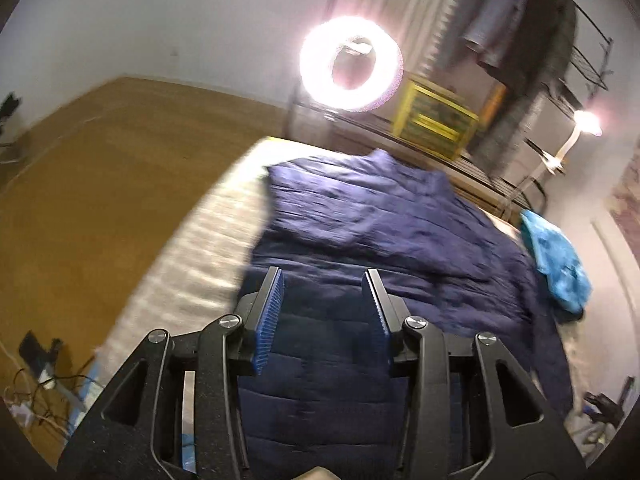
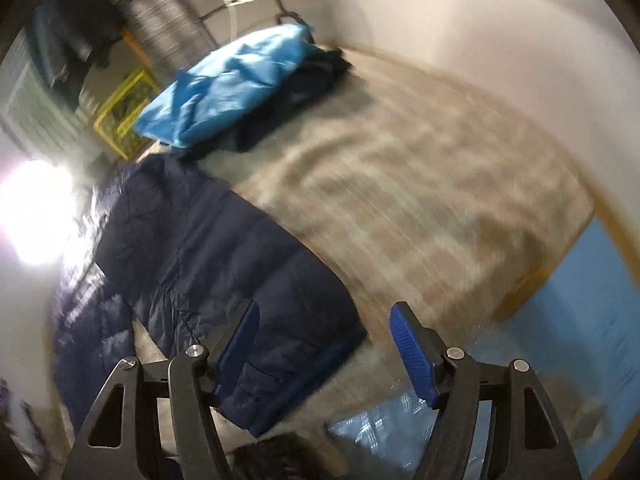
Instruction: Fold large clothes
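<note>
Both tools hang right over the bed: left gripper [image 1: 324, 280] and right gripper [image 2: 324, 316], fingers apart, holding nothing. The navy puffer jacket [image 1: 360, 232] is spread on the mattress [image 2: 420, 208], looks maybe partly folded at best. Blue garment pile [image 2: 224, 88] sits far off.
</note>
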Action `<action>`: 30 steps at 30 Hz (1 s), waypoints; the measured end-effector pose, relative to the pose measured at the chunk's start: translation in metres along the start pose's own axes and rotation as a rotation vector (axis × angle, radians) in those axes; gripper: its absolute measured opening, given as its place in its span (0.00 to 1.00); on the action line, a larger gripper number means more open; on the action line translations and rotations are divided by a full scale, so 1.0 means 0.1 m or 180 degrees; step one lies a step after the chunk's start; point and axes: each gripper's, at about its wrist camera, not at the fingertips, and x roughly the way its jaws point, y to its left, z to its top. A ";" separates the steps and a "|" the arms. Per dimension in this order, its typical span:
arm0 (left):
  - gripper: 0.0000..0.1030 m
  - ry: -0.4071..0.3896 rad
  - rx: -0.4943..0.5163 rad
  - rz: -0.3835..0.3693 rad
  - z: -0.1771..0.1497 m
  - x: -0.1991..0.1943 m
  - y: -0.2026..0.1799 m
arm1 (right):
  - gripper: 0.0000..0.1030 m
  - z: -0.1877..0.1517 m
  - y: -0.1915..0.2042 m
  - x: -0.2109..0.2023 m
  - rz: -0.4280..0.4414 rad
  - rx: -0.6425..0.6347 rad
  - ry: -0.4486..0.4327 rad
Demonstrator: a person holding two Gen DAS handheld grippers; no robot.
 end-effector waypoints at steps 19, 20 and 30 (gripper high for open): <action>0.40 0.0294 0.0364 -0.0446 -0.23 0.54 -1.01 | 0.10 -0.22 0.24 0.25 -0.0403 -0.0298 0.0123; 0.40 0.0299 0.0336 -0.0438 -0.23 0.55 -0.97 | 0.09 -0.20 0.26 0.19 -0.0326 -0.0291 0.0090; 0.40 0.0207 0.0155 -0.0462 -0.06 0.54 -0.78 | 0.06 0.22 0.92 -0.38 0.0509 -0.0158 -0.0297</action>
